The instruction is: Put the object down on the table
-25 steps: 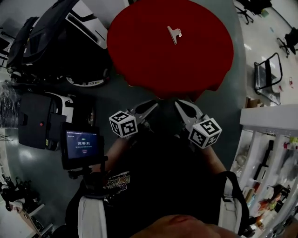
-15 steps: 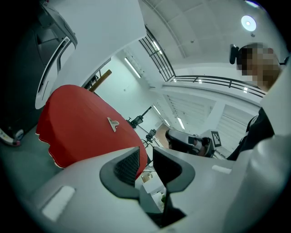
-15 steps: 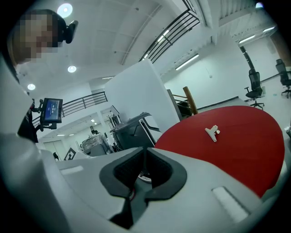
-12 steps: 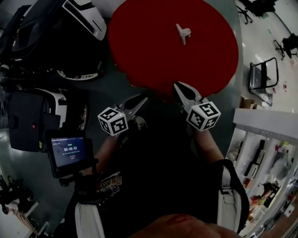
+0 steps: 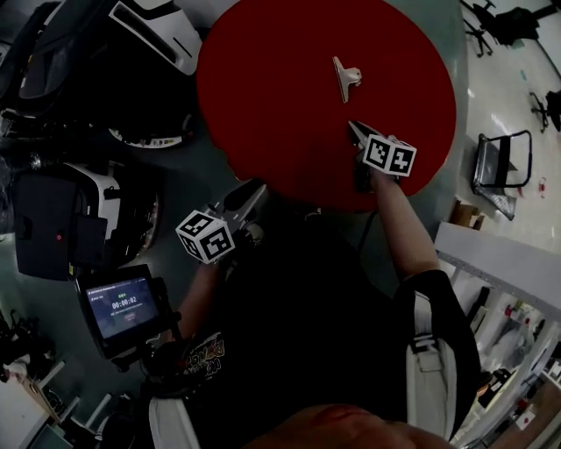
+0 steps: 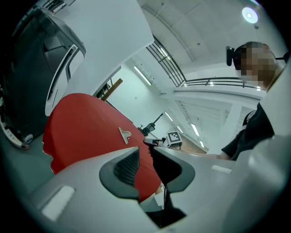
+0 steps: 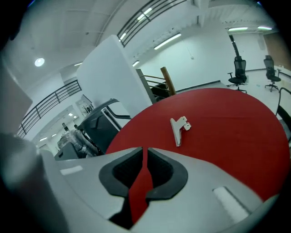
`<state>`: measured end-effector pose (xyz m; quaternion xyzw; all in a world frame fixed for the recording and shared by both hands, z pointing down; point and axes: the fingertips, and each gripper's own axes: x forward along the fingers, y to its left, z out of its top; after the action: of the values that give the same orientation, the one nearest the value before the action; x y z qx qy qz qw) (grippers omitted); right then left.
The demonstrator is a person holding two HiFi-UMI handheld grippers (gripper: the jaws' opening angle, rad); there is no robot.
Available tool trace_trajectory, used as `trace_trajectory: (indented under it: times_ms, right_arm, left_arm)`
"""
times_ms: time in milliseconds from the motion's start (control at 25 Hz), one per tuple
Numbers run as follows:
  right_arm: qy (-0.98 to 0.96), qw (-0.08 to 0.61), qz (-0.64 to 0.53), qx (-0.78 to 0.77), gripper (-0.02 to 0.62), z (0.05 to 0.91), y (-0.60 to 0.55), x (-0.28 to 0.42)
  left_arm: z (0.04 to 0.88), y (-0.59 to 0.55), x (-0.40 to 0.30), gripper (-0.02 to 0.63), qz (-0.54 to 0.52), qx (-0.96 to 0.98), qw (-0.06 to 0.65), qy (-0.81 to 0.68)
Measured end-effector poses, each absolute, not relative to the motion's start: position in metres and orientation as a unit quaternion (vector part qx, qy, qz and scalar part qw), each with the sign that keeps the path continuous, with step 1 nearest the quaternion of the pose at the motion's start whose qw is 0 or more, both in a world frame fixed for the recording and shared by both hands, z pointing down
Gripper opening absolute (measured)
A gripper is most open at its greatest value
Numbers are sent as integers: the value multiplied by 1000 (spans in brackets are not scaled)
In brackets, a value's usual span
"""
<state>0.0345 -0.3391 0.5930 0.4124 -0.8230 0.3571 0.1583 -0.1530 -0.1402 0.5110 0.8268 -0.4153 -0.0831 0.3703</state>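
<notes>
A silver metal clip [image 5: 345,77] lies alone on the round red table [image 5: 280,114], with nothing touching it. My right gripper [image 5: 354,128] reaches over the table's near right part, its tips a short way below the clip [image 7: 179,129]. Its jaws have just been opening and stand a narrow gap apart [image 7: 144,150] with nothing between them. My left gripper [image 5: 257,187] hangs off the table's near edge, above the floor. Its jaws [image 6: 145,150] show a small gap and hold nothing. The left gripper view shows the clip [image 6: 124,134] and, beyond it, the right gripper [image 6: 157,142].
Black cases and white equipment [image 5: 149,35] crowd the floor left of the table. A small screen with a timer [image 5: 121,303] sits on a mount at lower left. White shelving [image 5: 508,263] runs along the right, with a wire frame [image 5: 500,158] and office chairs [image 5: 504,17] beyond.
My right gripper has swung out from in front of my body over the red table, close to the clip. The left gripper has drifted left and stays off the table.
</notes>
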Motion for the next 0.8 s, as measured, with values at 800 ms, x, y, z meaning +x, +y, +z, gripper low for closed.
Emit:
trace_trajectory:
  times_ms: [800]
  right_arm:
    - [-782, 179, 462, 377, 118, 710, -561, 62]
  left_arm:
    - [545, -191, -126, 94, -106, 698, 420, -570]
